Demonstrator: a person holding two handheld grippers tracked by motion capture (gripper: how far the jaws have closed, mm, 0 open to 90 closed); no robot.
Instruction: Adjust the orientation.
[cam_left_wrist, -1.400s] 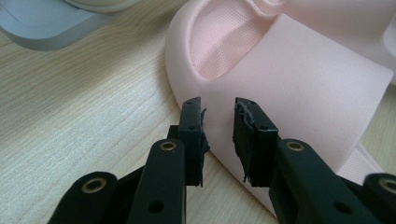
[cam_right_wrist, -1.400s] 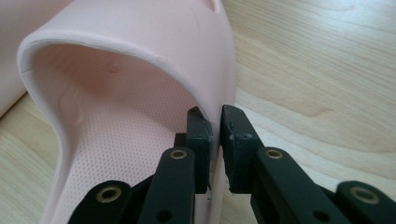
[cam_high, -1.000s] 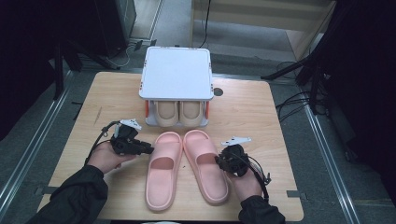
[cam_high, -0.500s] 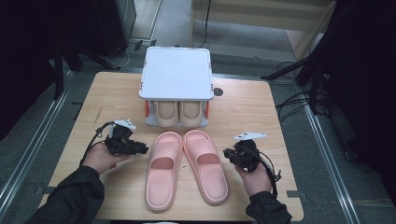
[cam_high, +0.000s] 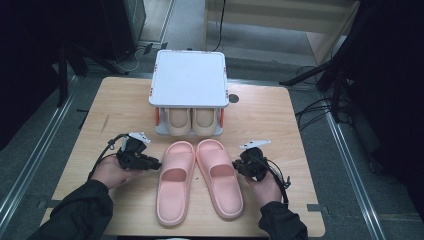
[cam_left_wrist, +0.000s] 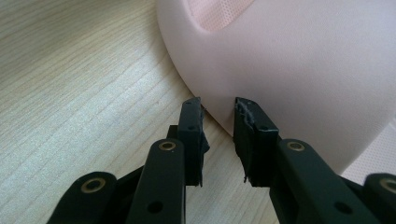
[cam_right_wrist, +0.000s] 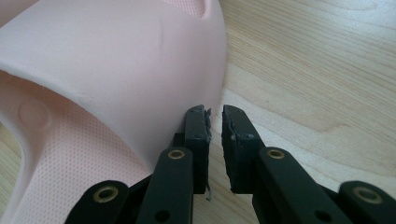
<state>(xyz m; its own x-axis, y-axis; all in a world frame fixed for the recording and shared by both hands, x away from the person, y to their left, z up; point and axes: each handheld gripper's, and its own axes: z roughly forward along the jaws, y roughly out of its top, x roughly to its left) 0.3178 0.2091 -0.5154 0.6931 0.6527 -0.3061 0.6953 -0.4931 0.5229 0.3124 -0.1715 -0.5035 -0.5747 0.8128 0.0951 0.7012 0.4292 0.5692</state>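
Your left gripper (cam_high: 156, 163) and right gripper (cam_high: 236, 166), jaws slightly apart and empty, flank the pink slippers (cam_high: 197, 180), neither yet grasped, while the rack (cam_high: 189, 80) already holds a beige pair (cam_high: 191, 120).

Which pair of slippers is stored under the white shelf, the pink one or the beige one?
The beige pair: it sits tucked under the white shelf, while the pink pair lies open on the table between both grippers.

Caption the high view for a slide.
Two hand-held claws, left and right, flank pink slippers before a shoe rack.
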